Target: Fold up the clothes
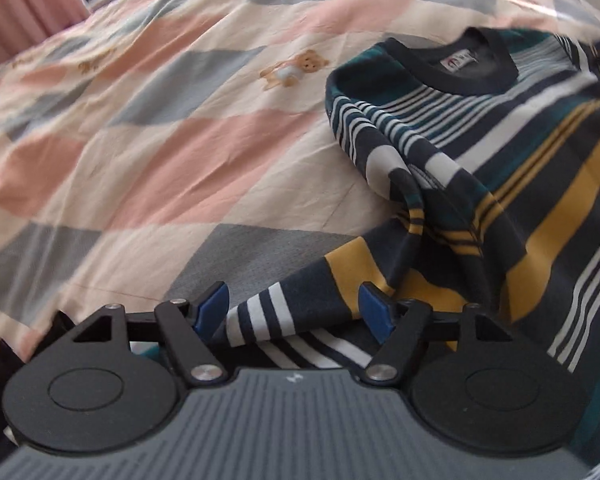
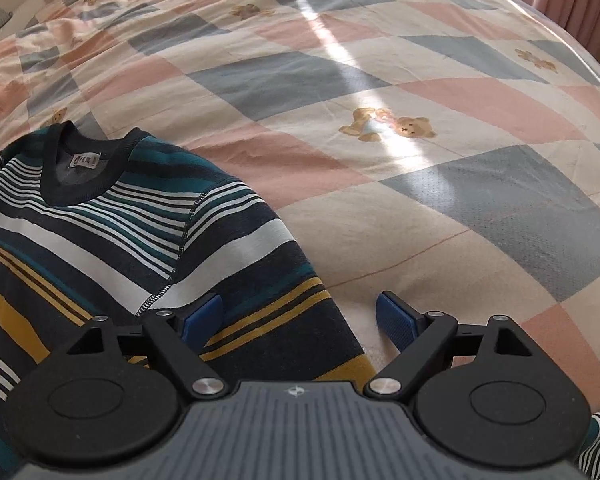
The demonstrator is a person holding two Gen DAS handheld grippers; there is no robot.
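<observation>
Sweater: we see the striped sweater lying flat on the bed, collar at the far end, long axis running near to far.
Left claw: spread, its crumpled sleeve lies between the jaws, unpinched.
Right claw: spread, astride the sweater's right edge.
Nearer: we judge both equally near; each takes its own side.

From my left gripper, the sweater lies on the bedspread ahead and right, a sleeve between the jaws. My right gripper straddles its right edge.
</observation>
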